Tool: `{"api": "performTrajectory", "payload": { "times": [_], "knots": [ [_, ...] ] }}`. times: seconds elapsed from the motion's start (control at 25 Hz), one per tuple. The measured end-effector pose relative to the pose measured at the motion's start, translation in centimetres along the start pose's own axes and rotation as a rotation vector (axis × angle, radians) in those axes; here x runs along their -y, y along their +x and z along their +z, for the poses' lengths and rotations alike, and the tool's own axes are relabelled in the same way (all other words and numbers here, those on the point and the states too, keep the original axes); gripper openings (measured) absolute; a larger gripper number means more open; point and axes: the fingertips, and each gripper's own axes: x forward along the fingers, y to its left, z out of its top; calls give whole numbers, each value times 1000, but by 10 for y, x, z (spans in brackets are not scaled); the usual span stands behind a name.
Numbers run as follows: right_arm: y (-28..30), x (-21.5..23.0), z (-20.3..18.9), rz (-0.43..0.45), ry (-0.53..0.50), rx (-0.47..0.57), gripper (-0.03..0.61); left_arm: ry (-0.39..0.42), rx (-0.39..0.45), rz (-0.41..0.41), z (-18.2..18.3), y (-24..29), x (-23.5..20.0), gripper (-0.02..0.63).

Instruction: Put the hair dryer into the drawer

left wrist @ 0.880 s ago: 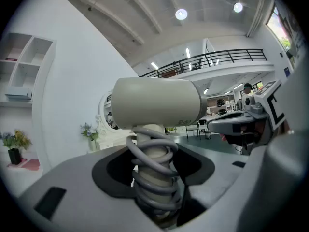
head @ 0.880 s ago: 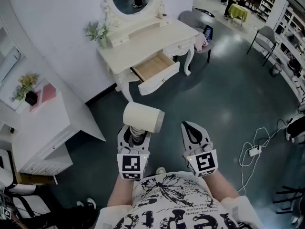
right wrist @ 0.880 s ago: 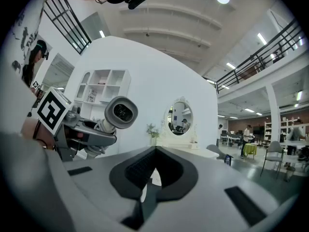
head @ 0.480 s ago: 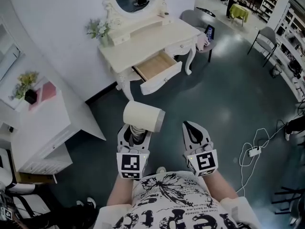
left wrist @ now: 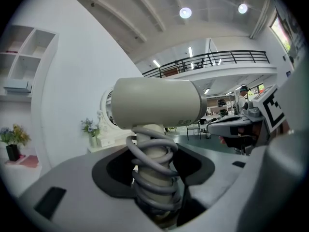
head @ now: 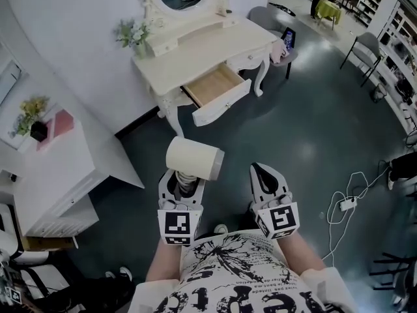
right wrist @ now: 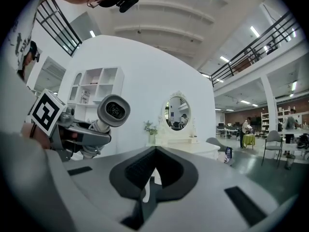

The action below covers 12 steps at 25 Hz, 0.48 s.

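Observation:
A cream hair dryer (head: 193,158) stands up from my left gripper (head: 179,186), which is shut on its handle, where a grey coiled cord is wound. In the left gripper view the barrel (left wrist: 154,103) lies crosswise above the jaws and the handle (left wrist: 153,170) sits between them. My right gripper (head: 264,175) hangs beside it, shut and empty, its jaw tips meeting (right wrist: 154,151). Ahead, the white dressing table (head: 195,51) has its wooden drawer (head: 215,87) pulled open. From the right gripper view I see the dryer's nozzle (right wrist: 114,111) at the left.
An oval mirror (right wrist: 176,112) and a flower pot (head: 132,39) stand on the dressing table. A white cabinet (head: 52,168) is at the left, a grey chair (head: 273,28) beyond the table. A power strip with cable (head: 346,205) lies on the dark floor at the right.
The dressing table and open drawer have shifted slightly in the head view. Both grippers keep their pose, and the dryer stays in the left one.

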Motion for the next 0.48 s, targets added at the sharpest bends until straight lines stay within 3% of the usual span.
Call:
{"api": "performTrajectory", "payload": {
  "times": [0.48],
  "knots": [
    [80,42,-3,166,-27,-4,9,1,-42,112,6,73,-25,249]
  ]
}}
